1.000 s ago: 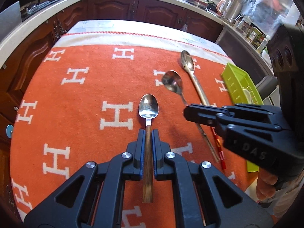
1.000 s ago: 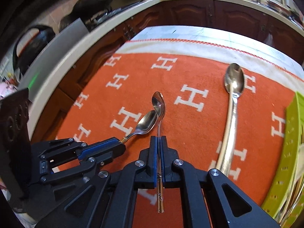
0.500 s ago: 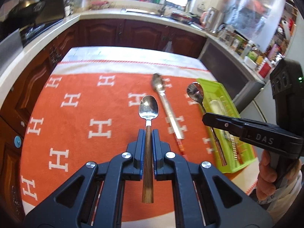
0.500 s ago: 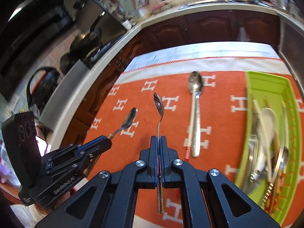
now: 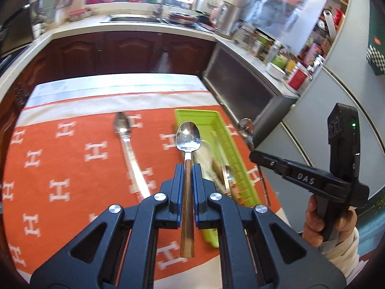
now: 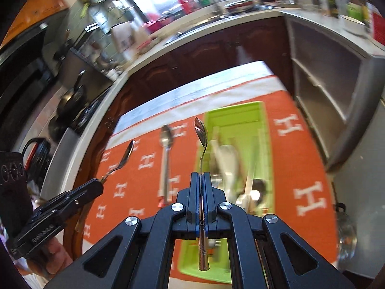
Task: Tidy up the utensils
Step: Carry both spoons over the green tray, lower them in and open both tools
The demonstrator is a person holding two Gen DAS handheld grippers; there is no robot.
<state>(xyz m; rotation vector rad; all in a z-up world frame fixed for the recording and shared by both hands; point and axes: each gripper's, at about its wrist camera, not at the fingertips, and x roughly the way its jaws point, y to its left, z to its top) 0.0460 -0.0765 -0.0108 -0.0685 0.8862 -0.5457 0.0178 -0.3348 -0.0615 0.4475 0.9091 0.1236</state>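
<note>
My left gripper [image 5: 188, 168] is shut on the wooden handle of a spoon [image 5: 188, 136], held in the air over the near end of the green tray [image 5: 204, 118]. My right gripper [image 6: 201, 175] is shut on a slim metal spoon [image 6: 201, 130] above the green tray [image 6: 235, 110], which holds several blurred utensils. A long silver spoon [image 5: 125, 139] lies on the orange cloth left of the tray; the right wrist view shows this long spoon [image 6: 165, 154] too. Each view shows the other gripper: the right gripper [image 5: 255, 155] and the left gripper [image 6: 96, 184].
The orange cloth [image 5: 60, 168] with white H marks covers the table. A steel cabinet [image 5: 240, 91] stands close to the table's right side. A glass jar [image 6: 346, 231] stands beyond the table's right edge. Counter, sink and dark cupboards run behind; a hand [image 5: 320, 226] grips the right tool.
Both grippers have lifted off the cloth and swung right with their spoons, so the green tray now lies under them. The long silver spoon stays on the cloth.
</note>
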